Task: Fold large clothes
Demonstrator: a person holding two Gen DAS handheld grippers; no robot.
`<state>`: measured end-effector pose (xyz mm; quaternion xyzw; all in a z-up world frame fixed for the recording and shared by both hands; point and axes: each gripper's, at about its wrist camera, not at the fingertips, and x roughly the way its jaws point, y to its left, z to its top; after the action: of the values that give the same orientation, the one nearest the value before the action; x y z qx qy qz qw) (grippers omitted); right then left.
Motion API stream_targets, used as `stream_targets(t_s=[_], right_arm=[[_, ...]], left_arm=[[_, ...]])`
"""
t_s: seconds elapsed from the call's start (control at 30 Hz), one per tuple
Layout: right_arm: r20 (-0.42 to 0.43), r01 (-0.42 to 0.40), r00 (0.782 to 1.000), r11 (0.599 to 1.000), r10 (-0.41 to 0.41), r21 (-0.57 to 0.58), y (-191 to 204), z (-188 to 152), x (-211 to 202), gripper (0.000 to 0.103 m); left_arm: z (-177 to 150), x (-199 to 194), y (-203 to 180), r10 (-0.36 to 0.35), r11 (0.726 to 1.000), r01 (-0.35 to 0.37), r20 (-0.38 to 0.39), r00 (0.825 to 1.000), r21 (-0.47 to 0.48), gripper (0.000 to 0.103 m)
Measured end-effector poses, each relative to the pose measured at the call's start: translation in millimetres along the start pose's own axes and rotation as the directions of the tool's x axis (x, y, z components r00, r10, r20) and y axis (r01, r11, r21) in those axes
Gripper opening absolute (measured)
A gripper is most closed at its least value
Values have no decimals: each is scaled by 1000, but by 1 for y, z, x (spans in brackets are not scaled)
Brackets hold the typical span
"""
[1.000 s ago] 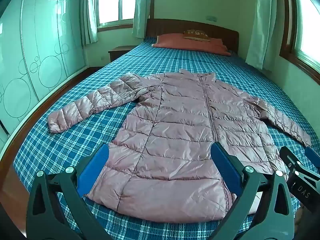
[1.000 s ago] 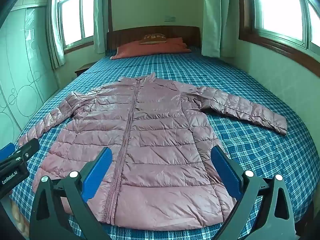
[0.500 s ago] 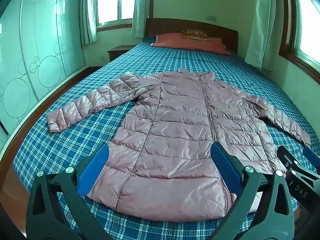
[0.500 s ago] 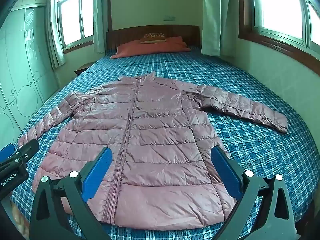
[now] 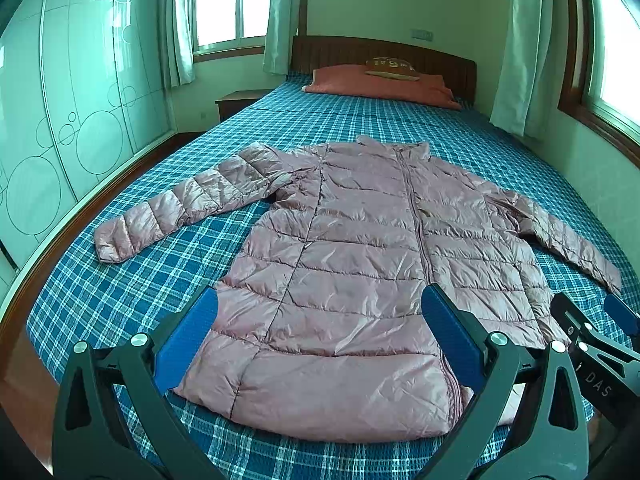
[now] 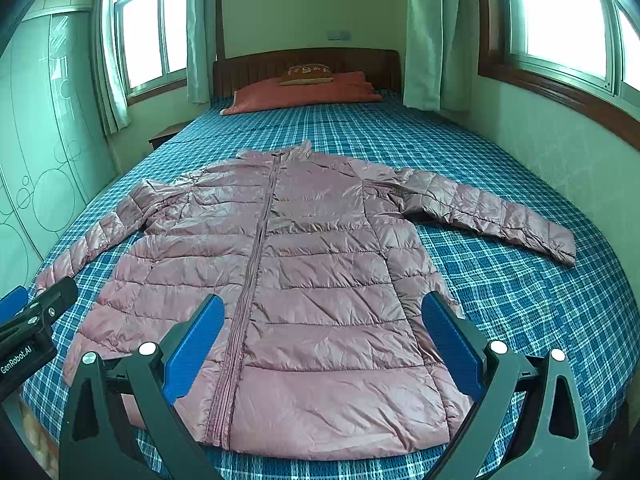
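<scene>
Both hand-held grippers, left [image 5: 318, 338] and right [image 6: 320, 340], spread apart, empty, above jacket [image 6: 304, 280] hem; left view alone shows whole left sleeve [image 5: 188, 208], frame left; right view, right sleeve [image 6: 496, 216], frame right.

A home bedroom: ahead of the claw a plaid-sheeted bed [image 5: 120, 280], wooden headboard [image 6: 256, 68], curtained windows [image 6: 148, 32], beside a wardrobe [image 5: 60, 120].

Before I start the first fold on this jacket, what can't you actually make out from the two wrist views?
- Jacket underside and back: hidden in both views; it lies front up on the bed.
- Hem corners: covered by the left gripper fingers, and by the right gripper fingers in its view.
- Print on the small cushion: too small to read.
- Hands on the grippers: out of frame.
</scene>
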<state>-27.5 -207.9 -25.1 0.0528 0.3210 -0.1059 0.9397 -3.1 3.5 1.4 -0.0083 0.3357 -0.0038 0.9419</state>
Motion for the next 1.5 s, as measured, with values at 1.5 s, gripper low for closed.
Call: stream_targets(t_s=[1.5], right_arm=[[-11,3,1000,1000,-3,-6,0,-4,2,98]], left_arm=[[-9,4,-2,5,1000,-5,-10,1000,0,101]])
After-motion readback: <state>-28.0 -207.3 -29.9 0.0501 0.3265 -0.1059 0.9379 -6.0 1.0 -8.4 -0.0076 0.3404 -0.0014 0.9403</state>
